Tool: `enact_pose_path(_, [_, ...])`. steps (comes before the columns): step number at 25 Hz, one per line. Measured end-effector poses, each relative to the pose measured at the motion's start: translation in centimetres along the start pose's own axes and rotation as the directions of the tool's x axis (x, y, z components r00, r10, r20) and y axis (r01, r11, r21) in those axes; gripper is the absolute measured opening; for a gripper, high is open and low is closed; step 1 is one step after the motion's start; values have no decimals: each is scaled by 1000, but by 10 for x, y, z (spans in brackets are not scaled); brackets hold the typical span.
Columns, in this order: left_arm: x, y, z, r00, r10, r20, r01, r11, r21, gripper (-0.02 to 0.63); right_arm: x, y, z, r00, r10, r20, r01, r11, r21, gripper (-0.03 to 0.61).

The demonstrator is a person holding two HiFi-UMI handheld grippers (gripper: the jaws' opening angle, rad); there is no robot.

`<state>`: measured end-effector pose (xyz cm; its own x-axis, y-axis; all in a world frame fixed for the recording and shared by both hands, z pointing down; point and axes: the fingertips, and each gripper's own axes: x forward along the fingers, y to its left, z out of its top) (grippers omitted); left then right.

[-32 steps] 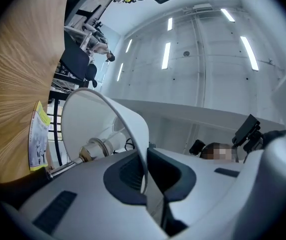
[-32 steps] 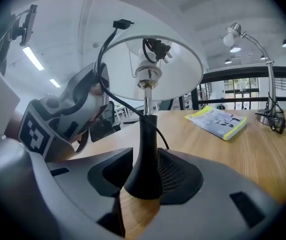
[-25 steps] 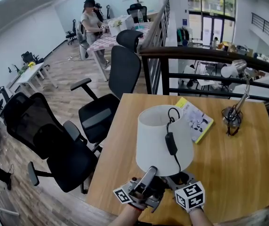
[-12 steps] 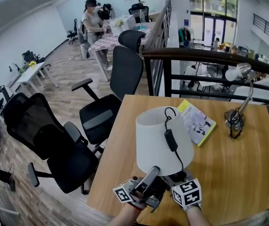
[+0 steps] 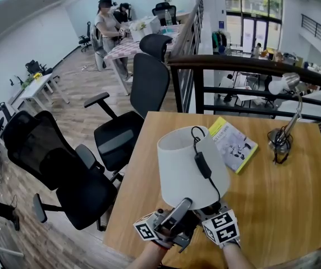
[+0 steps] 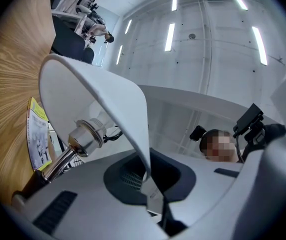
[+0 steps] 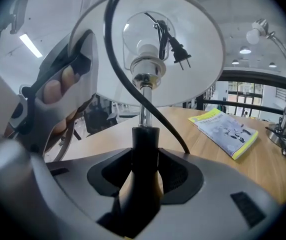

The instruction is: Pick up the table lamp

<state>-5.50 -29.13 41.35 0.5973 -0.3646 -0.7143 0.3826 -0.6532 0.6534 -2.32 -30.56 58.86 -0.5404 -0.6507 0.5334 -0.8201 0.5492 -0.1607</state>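
Open-plan office: swivel chairs (image 5: 101,144), desks (image 5: 37,91), ceiling strip lights (image 6: 170,34).

We see table lamp (image 5: 189,170) tilted above wooden table (image 5: 273,206), white shade leaning away to left. Black cord (image 5: 204,166) with inline switch hangs down shade's near side. Our left gripper (image 5: 174,220) sits against shade's lower rim. Right gripper (image 5: 219,227) just beside it, tucked under shade. Yellow booklet (image 5: 234,144) lies flat beyond lamp. Gooseneck desk lamp (image 5: 284,122) stands near far right corner. Black office chair (image 5: 141,102) by table's far left corner, second chair (image 5: 42,156) further left.
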Motion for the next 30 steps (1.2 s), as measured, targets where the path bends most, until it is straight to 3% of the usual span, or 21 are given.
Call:
enact_pose_path(16, [15, -23, -14, 998, -39, -51, 39, 999, 4, 11, -17, 3, 13, 994, -32, 107, 29, 999, 36, 153])
enact_pose_path(30, [36, -34, -18, 990, -49, -133, 59, 996, 70, 11, -28, -1, 33, 988, -32, 148, 26, 999, 44, 153])
